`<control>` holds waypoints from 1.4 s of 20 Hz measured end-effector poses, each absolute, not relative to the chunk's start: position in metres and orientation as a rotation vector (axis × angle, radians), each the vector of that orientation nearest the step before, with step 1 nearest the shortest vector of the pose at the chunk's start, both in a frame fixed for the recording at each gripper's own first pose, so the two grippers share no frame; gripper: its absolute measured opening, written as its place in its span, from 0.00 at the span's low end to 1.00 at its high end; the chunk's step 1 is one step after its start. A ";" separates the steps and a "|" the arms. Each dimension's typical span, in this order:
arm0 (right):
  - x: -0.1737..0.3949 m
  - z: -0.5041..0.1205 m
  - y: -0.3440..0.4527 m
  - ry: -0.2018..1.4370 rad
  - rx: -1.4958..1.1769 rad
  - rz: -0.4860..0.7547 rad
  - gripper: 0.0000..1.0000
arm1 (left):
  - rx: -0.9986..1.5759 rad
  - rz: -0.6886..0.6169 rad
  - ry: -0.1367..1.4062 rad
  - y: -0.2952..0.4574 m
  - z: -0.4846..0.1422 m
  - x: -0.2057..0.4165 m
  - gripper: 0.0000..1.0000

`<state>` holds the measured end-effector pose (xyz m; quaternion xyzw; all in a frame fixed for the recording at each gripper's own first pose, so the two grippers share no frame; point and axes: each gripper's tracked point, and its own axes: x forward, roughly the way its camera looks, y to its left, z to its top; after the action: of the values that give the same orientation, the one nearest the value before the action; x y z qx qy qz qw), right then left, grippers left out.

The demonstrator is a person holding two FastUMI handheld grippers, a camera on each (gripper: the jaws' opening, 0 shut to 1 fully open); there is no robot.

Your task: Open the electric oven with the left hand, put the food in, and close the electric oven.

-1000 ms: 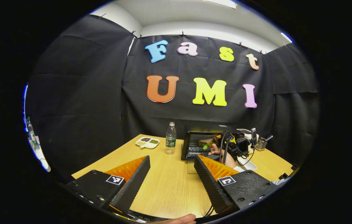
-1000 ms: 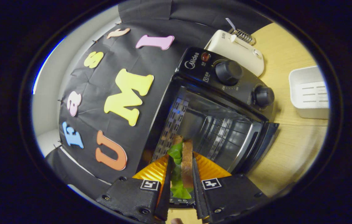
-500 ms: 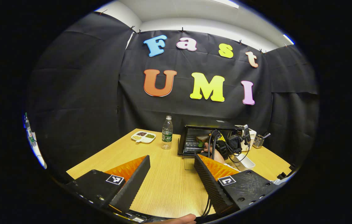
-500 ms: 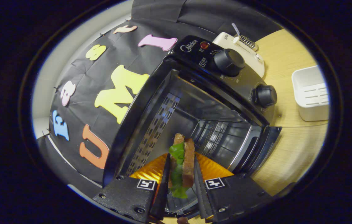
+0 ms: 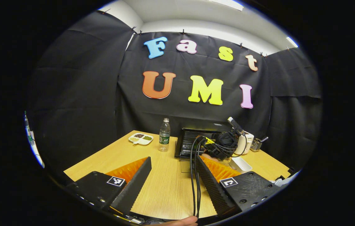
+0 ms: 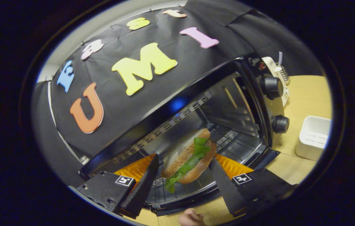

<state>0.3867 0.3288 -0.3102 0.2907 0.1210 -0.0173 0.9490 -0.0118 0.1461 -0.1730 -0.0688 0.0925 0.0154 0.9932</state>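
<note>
The right claw (image 6: 183, 180) stands with its two fingers spread wide, and the sandwich (image 6: 187, 161) lies between them with a gap on either side, so neither finger presses on it. The sandwich, two browned bread slices with green lettuce hanging out of the near end, appears to rest on the wire rack (image 6: 227, 146) inside the electric oven (image 6: 215, 103). Its long axis runs diagonally, from just ahead of the fingertips deeper into the cavity. The claw sits at the mouth of the oven, over the dropped-open door (image 6: 193, 201), so the way out is straight back along the fingers, away from the sandwich; any sideways drift would likely brush the bread.

The left claw (image 5: 172, 174) is also wide open and holds nothing, hovering over the wooden tabletop (image 5: 165, 188), well apart from the oven (image 5: 190, 142). From there the oven lies ahead and slightly right, with the right claw and its cables (image 5: 224, 144) in front of the opening. By the task, the food looks placed and closing the door is what remains. The right claw is far nearer the door, while the left would have to cross open tabletop, past the water bottle (image 5: 164, 135), to reach it.
</note>
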 end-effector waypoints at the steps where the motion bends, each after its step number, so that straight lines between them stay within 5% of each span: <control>1: 0.388 -0.311 0.331 0.259 0.560 -0.023 1.00 | -0.137 0.034 0.188 0.146 -0.173 -0.012 0.94; 11: 0.393 -0.327 0.345 0.427 0.157 0.101 1.00 | -0.145 0.027 0.200 0.134 -0.174 -0.018 0.94; 12: 0.394 -0.328 0.347 0.438 0.142 0.120 0.90 | -0.144 0.025 0.204 0.134 -0.175 -0.017 0.94; 13: 0.394 -0.331 0.350 0.450 0.133 0.145 1.00 | -0.142 0.026 0.206 0.134 -0.176 -0.017 0.94; 15: 0.393 -0.337 0.352 0.484 0.096 0.176 1.00 | -0.142 0.027 0.211 0.134 -0.176 -0.018 0.94; 16: 0.391 -0.339 0.349 0.501 0.076 0.175 0.90 | -0.143 0.028 0.216 0.134 -0.176 -0.018 0.82; 17: 0.390 -0.341 0.350 0.514 0.066 0.176 0.90 | -0.144 0.027 0.219 0.133 -0.177 -0.017 0.94; 18: 0.388 -0.344 0.348 0.536 0.057 0.175 1.00 | -0.144 0.028 0.222 0.133 -0.177 -0.018 0.94; 20: 0.383 -0.347 0.344 0.573 0.033 0.184 1.00 | -0.144 0.029 0.224 0.132 -0.177 -0.019 0.94; 21: 0.379 -0.347 0.341 0.592 0.015 0.191 1.00 | -0.142 0.029 0.224 0.131 -0.177 -0.020 0.82; 22: 0.376 -0.347 0.338 0.612 0.000 0.196 1.00 | -0.141 0.029 0.226 0.129 -0.179 -0.020 0.94; 28: 0.345 -0.347 0.335 0.740 0.029 0.250 1.00 | -0.139 0.029 0.232 0.128 -0.181 -0.018 0.94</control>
<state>0.3452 0.3355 -0.3465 0.0140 0.3604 0.1219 0.9247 -0.0183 0.1284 -0.1806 -0.0694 0.1157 0.0144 0.9907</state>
